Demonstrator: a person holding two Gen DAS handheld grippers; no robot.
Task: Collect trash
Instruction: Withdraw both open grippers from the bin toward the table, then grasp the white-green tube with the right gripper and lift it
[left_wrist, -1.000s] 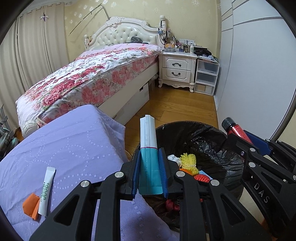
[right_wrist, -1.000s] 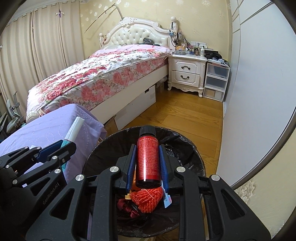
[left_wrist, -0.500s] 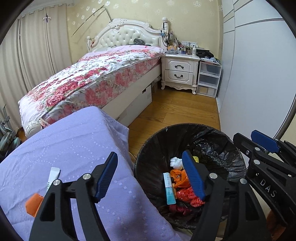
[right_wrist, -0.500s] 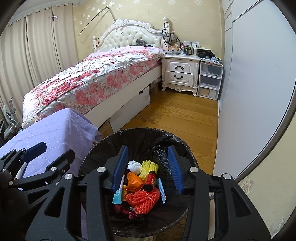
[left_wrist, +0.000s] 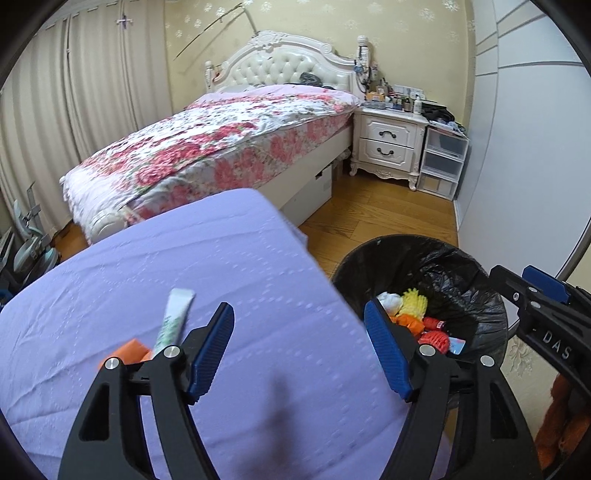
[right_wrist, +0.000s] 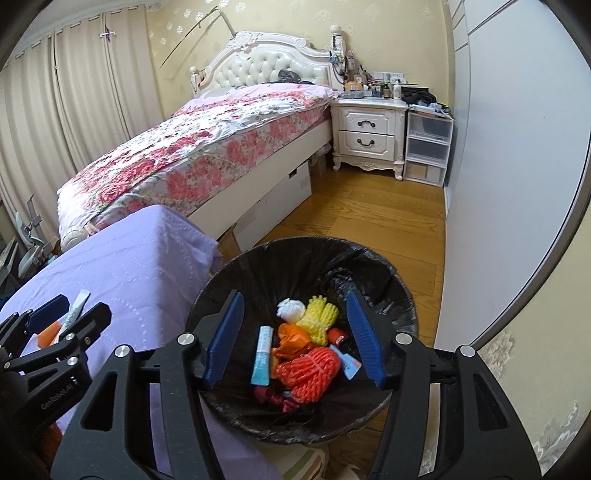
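Note:
A black-lined trash bin (right_wrist: 236, 273) (left_wrist: 476, 266) stands on the floor beside a purple-covered table (left_wrist: 184, 266). It holds a teal tube (right_wrist: 261, 354), a red bottle (right_wrist: 338, 336), orange netting (right_wrist: 308, 369) and yellow foam (right_wrist: 320, 317). My right gripper (right_wrist: 295, 339) is open and empty above the bin. My left gripper (left_wrist: 299, 350) is open and empty over the table's right edge. A white-green tube (left_wrist: 175, 317) and an orange scrap (left_wrist: 127, 350) lie on the table, left of the left gripper.
A bed (left_wrist: 221, 147) with a floral cover stands behind the table. A white nightstand (right_wrist: 369, 133) and plastic drawers (right_wrist: 428, 147) are at the back. A white wardrobe (right_wrist: 498, 147) lines the right. Wooden floor (right_wrist: 351, 210) lies between.
Both grippers opened and dropped the teal tube and the red bottle into the bin. The left gripper then swung left over the purple table.

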